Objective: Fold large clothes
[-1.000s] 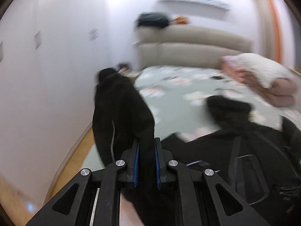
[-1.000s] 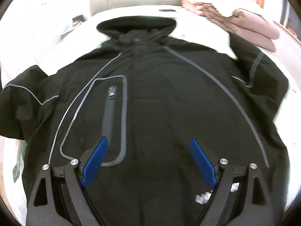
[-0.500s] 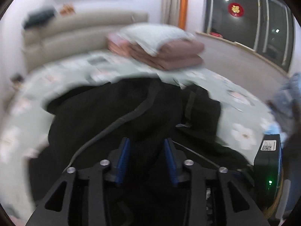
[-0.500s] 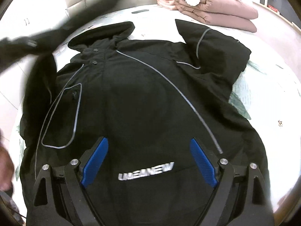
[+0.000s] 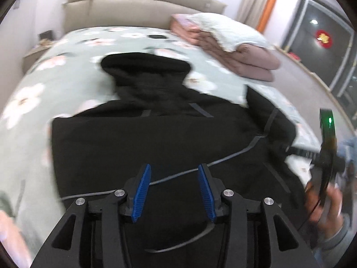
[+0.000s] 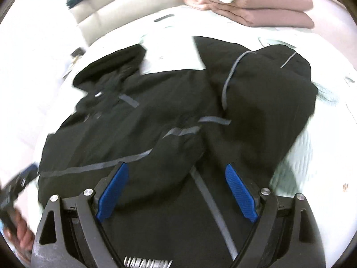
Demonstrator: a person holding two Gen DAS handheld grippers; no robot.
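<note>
A black hooded jacket [image 5: 160, 138] with grey piping lies spread on the bed [image 5: 55, 84], its hood [image 5: 145, 67] pointing to the far end, towards the beige headboard [image 5: 133, 11]. One sleeve [image 6: 174, 156] is folded across the body, its cuff lying near the middle of the jacket; the other sleeve [image 6: 267, 93] lies bunched at the right side. The left hand-held gripper [image 5: 173, 192] hangs over the near part of the jacket with its blue pads [image 5: 141, 192] partly apart and nothing between them. The right hand-held gripper [image 6: 176, 192] is spread wide over the near hem, also holding nothing, with the folded sleeve's cuff just beyond its fingers. A white logo [image 6: 147, 263] shows at the near edge. At the far right of the bed sits a stack of folded pink quilts [image 5: 234, 51] with a pale pillow [image 5: 223, 29] on top. The sheet is pale green with a flower print.
</note>
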